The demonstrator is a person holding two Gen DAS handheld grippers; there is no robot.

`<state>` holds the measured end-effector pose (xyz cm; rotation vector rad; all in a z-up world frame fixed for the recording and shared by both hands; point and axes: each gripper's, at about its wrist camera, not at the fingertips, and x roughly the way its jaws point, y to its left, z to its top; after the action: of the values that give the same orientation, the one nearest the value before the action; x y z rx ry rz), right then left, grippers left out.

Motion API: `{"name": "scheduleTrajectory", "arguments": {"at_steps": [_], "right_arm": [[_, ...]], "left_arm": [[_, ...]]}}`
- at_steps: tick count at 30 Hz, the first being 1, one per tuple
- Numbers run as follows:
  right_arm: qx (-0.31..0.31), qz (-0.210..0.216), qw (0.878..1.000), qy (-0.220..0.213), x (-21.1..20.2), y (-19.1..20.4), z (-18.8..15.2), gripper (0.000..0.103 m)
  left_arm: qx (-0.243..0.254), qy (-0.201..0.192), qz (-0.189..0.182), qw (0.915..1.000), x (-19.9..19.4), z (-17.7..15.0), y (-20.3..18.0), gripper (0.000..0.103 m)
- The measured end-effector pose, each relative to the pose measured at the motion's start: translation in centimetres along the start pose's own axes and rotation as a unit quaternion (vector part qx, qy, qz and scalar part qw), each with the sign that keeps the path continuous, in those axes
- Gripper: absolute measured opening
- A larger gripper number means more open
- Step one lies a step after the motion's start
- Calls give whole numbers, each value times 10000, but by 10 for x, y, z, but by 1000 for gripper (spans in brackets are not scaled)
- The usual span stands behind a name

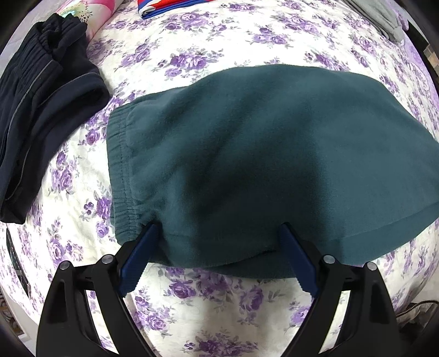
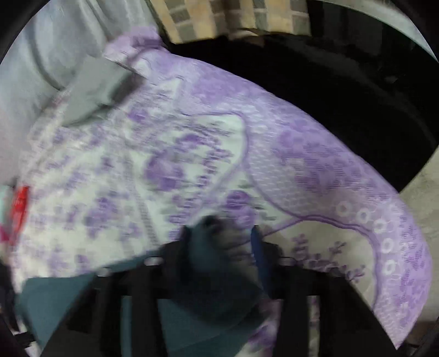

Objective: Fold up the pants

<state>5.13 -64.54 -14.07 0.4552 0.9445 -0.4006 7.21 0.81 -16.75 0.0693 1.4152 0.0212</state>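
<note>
The bed (image 1: 225, 35) is spreading under everything, covered by a cream quilt printed with purple roses. In the right wrist view the quilt's lilac lace border (image 2: 343, 175) is curving along the bed's far edge, blurred.

The teal pants (image 1: 260, 153) are lying folded in the middle of the bed, the elastic waistband (image 1: 119, 170) sitting at their left end. A dark navy garment (image 1: 41, 109) with grey piping is lying crumpled on the bed, left of the pants and apart from them. A grey folded garment (image 1: 384, 19) is resting beyond the pants at the bed's far right corner, and a red-and-blue cloth (image 1: 170, 7) is lying beyond the pants near the far edge.

The left tongs (image 1: 219, 233) are standing wide open at the near edge of the pants, the 2 blue pads (image 1: 140, 250) straddling the folded fabric by the waistband without pressing it.

The right tongs (image 2: 222, 241) are about half open, with a bunch of the teal pants (image 2: 208, 252) sitting between the fingers; blur is hiding whether the pads are pressing it.
</note>
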Motion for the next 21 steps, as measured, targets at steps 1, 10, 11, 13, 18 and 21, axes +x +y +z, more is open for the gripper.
{"name": "scheduleTrajectory", "arguments": {"at_steps": [1,10,11,13,18,21], "right_arm": [[167,42,9998,-45,-4,-5,0,52],[1363,841,9870,144,-40,-60,-57,46],[1410,887,9859,171,-37,-60,-63,46],[1699,1046,9797,175,-33,-63,-69,46],[2089,1128,9710,-295,-45,-65,-67,48],[1798,1035,9777,-340,-51,-57,-51,47]], "left_arm": [[-2,6,-5,10000,0,1,0,87],[-28,-59,-55,10000,4,3,2,88],[-47,-49,-73,9999,5,3,2,88],[-60,-38,-84,9999,6,3,2,89],[23,-51,-56,10000,4,1,2,89],[-10,-66,-66,10000,3,-1,3,89]]}}
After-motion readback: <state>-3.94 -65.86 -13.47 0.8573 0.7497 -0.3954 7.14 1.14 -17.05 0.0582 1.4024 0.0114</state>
